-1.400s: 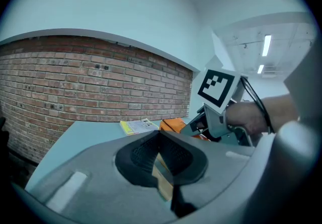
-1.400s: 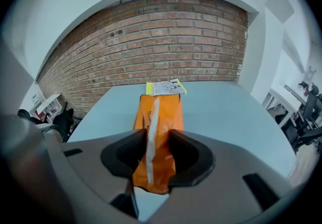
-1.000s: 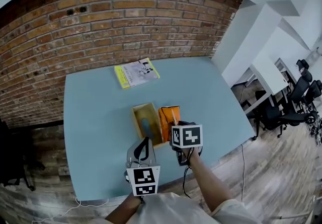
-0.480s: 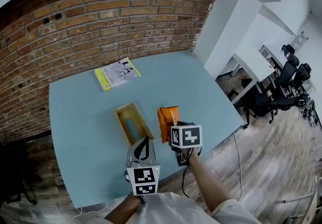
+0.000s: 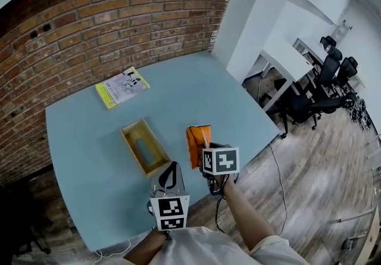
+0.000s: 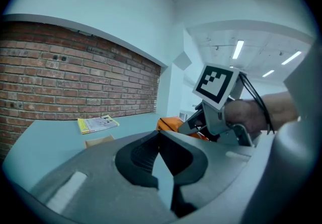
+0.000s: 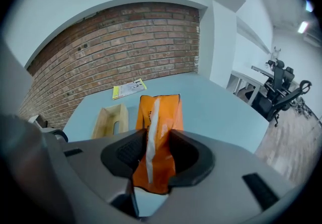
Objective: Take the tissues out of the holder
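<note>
The right gripper [image 7: 153,140] clamps the orange tissue pack [image 5: 197,140] near the table [image 5: 196,94] edge, clear of the wooden holder [image 5: 134,153]; open tabletop lies beyond. The left gripper [image 6: 158,140] is closed, empty. Jaws hide the pack's lower end.

On the counter [image 5: 238,109], the holder [image 5: 144,147] sits near the middle. The booklet [image 5: 122,87] lies at its 11 o'clock, well apart, toward the brick wall [image 5: 119,13]. The tissue pack [image 5: 196,142] is at its 3 o'clock, outside it, between the right tongs [image 5: 205,159]. The left tongs [image 5: 171,175] are at its 5 o'clock.

Brick wall [image 5: 119,8], blue table [image 5: 196,88], wood floor [image 5: 324,189], office chairs [image 5: 312,109]
</note>
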`<state>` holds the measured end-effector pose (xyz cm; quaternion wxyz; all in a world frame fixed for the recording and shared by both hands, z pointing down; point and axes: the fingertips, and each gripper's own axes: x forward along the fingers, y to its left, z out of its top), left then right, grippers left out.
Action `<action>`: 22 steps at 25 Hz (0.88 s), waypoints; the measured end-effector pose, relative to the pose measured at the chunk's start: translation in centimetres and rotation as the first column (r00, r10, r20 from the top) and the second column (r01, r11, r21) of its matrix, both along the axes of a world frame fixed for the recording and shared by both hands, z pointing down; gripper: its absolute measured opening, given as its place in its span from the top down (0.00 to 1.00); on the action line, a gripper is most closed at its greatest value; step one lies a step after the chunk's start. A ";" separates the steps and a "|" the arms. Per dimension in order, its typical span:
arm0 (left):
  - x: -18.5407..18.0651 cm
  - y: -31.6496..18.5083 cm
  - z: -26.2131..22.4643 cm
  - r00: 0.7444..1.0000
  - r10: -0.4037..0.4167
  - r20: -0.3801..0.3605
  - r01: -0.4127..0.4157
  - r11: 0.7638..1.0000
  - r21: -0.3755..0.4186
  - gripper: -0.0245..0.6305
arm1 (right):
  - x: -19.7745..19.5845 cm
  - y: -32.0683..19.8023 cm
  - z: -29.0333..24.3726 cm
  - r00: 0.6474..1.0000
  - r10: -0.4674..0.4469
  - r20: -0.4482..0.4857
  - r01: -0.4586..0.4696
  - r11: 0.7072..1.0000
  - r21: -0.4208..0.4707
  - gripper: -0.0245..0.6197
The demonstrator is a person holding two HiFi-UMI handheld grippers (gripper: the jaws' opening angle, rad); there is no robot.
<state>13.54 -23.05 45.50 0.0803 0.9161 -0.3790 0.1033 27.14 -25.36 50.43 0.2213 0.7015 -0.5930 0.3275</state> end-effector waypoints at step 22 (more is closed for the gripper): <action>2.2 2.7 6.6 0.993 0.058 0.100 -0.045 0.991 -0.128 0.96 | 1.0 4.1 7.6 0.992 0.056 0.112 -0.044 0.992 -0.115 0.73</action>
